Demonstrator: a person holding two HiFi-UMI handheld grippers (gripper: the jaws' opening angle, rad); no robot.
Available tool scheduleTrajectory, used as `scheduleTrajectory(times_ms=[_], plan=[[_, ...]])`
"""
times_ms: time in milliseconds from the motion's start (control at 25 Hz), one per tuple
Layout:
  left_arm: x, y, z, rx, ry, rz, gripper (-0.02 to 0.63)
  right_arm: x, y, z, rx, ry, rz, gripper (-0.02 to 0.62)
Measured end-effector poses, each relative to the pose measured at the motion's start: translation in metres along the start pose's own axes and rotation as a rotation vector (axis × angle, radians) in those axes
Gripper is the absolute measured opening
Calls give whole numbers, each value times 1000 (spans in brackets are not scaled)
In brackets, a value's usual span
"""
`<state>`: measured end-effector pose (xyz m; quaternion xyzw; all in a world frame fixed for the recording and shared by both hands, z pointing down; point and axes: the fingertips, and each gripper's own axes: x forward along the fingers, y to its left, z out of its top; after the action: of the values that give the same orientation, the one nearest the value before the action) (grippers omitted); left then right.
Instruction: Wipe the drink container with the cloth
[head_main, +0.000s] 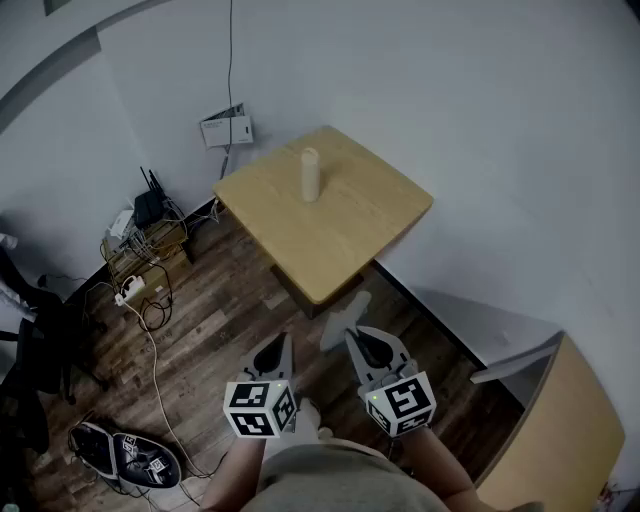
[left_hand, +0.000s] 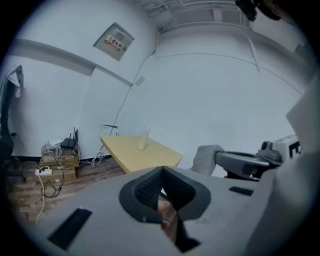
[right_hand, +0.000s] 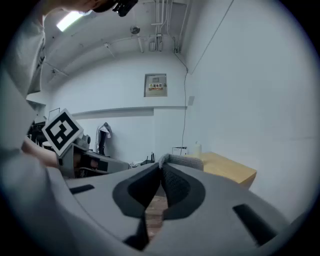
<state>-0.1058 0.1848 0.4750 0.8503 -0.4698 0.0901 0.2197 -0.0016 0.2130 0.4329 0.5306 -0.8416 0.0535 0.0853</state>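
Wooden flooring and white walls are seen round a square table (head_main: 345, 240) set close to the wall. The drink container (head_main: 310, 174), a pale, tall and narrow cylinder, is stood upright on the table top, toward the corner nearest the wall and back from every edge. Nothing is touching it. The cloth (head_main: 338, 325), grey and bunched, is pinched at the tips of the right gripper (head_main: 353, 333), whose jaws are clenched on it in the right gripper view. The left gripper (head_main: 283, 342) is held just beside it with its jaws pressed together on nothing. Both are kept near the person's body, well apart from the table, so wiping is judged not yet begun.

Several faults can be foreseen. The container is likely to be tipped or slid toward the table's edge if it is pushed sideways by the cloth while unsteadied. For it to be braced, the left gripper would first have to be opened. Only a small part of the cloth appears to be gripped, so it could be dragged out of the jaws by friction.

Cables and a power strip (head_main: 131, 290) lie on the floor to the left.
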Motion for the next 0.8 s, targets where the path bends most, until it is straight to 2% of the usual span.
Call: scheduleTrajectory(times_ms=[280,560,800], plan=[[-35,-46,-24,4,16,-27,2,-49,7,-8,-2,-3,-25,8],[-46,-57,-22,34,0,-35,2,-67,12,1,-4,-38,-38,8],[-56,-52,-26,33,1,-16,2,-65,17,3,56,-58,-25,8]])
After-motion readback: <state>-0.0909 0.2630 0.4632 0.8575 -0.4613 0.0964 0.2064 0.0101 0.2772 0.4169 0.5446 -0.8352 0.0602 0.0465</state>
